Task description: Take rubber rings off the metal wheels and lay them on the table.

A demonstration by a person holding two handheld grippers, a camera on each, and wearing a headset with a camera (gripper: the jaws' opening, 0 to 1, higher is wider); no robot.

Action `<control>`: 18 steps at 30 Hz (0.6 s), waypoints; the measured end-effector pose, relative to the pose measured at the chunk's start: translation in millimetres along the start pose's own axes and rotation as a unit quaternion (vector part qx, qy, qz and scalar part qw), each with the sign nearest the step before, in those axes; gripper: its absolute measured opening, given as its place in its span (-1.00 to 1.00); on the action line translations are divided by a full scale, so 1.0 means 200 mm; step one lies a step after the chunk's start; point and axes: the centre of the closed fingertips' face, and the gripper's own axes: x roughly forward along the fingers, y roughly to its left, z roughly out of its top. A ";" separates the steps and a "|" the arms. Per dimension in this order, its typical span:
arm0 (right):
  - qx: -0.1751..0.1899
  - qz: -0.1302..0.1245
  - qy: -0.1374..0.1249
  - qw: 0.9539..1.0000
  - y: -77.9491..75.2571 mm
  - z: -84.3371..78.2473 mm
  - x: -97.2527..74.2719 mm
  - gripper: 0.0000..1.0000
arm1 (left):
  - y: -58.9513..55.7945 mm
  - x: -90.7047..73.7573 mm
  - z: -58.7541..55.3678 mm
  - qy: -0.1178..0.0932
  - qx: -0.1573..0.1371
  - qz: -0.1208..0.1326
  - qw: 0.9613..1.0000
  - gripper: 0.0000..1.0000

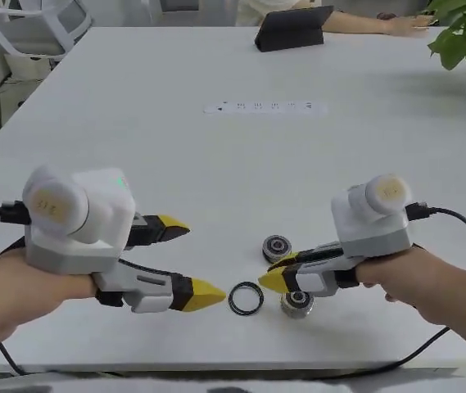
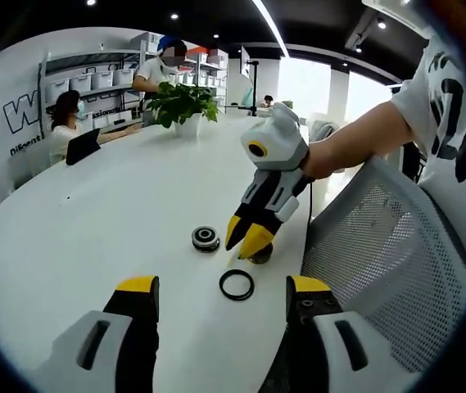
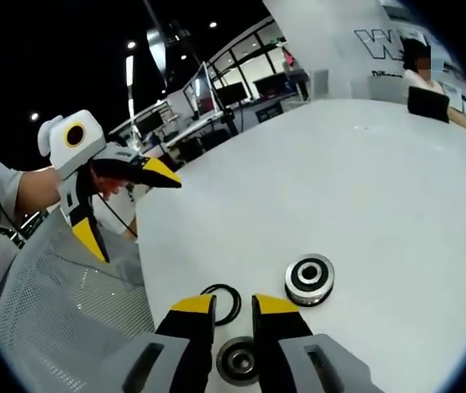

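Jaws on the left hand-held gripper [image 1: 193, 258] stand wide apart, with nothing between them. It hangs just above the big white surface [image 1: 216, 164], near the front edge. The right hand-held gripper [image 1: 278, 272] points at it from the other side. Its yellow-tipped jaws are close together, with only a small gap, and I see nothing pinched between the tips.

One thin black rubber ring [image 1: 246, 298] lies flat on the surface between the two grippers. It touches neither of them. A small round metal wheel with a dark band around it [image 1: 277, 247] sits a little farther back, apart from the ring. A second grey metal wheel [image 1: 296, 301] sits right under the right hand-held gripper, just beside the ring. I cannot tell if the jaws touch this wheel.

Far across the surface there is a leafy green plant [image 1: 462, 33] at one corner, and a dark tablet [image 1: 291, 29] stands propped up.
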 end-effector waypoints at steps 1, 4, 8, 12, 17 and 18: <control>-0.001 -0.001 -0.002 1.000 0.00 0.00 0.00 -0.69 | 0.00 0.00 0.00 0.000 0.000 0.000 1.000 0.20; -0.001 -0.008 -0.009 1.000 -0.03 0.02 -0.02 -0.68 | 0.01 0.01 0.01 0.001 -0.001 0.001 1.000 0.20; -0.001 -0.018 -0.016 1.000 -0.07 0.03 -0.05 -0.67 | 0.02 0.02 0.02 0.001 0.000 0.001 1.000 0.19; -0.001 -0.027 -0.021 0.999 -0.10 0.03 -0.07 -0.67 | 0.04 0.04 0.02 0.003 0.002 0.000 1.000 0.19; -0.008 -0.037 -0.024 0.999 -0.14 0.03 -0.09 -0.64 | 0.07 0.06 0.02 0.005 0.004 0.001 1.000 0.17; -0.008 -0.040 -0.024 0.999 -0.14 0.03 -0.09 -0.64 | 0.07 0.07 0.03 0.005 0.005 0.002 1.000 0.16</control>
